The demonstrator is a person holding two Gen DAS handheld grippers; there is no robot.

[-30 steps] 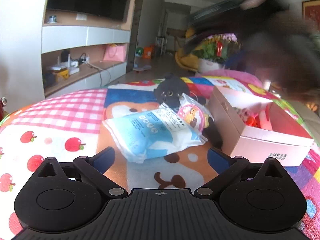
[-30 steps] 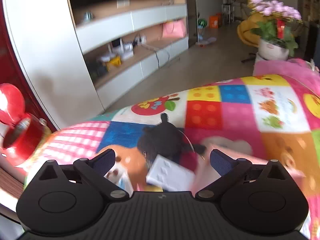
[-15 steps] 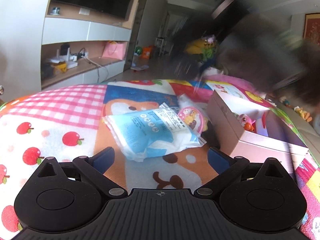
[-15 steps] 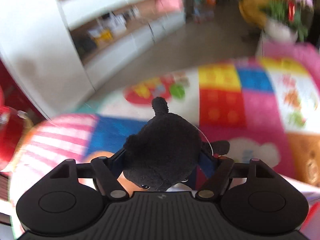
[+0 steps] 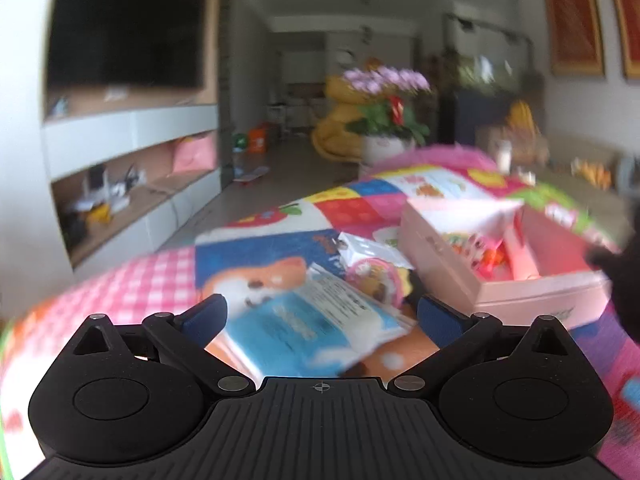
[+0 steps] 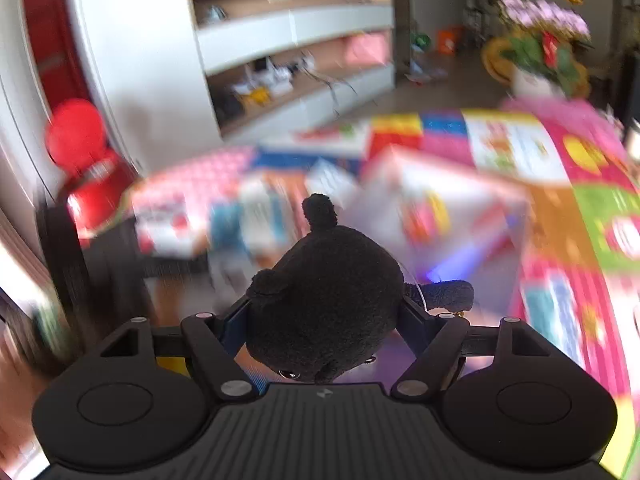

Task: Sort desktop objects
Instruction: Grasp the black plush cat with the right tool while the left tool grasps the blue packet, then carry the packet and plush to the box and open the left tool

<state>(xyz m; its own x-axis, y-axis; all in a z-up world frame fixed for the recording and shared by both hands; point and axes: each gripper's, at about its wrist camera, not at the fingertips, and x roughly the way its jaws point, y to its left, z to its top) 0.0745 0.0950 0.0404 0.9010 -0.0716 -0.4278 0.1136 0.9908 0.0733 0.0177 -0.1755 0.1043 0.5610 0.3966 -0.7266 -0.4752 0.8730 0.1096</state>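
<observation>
My right gripper is shut on a black plush toy and holds it in the air above the colourful cloth; the toy's dark edge shows at the right of the left wrist view. My left gripper is open and empty, just above a blue-and-white packet. A round pink toy pack lies behind the packet. An open pink-white box with small toys inside stands to the right. The right wrist view is blurred.
A patchwork cloth covers the table. A red container stands at the table's left edge. A TV cabinet and a flower pot are beyond the table.
My right gripper closed on the black plush toy, lifted it off the pile and carried it back and to the right. My left gripper tilted up and moved slightly forward.
</observation>
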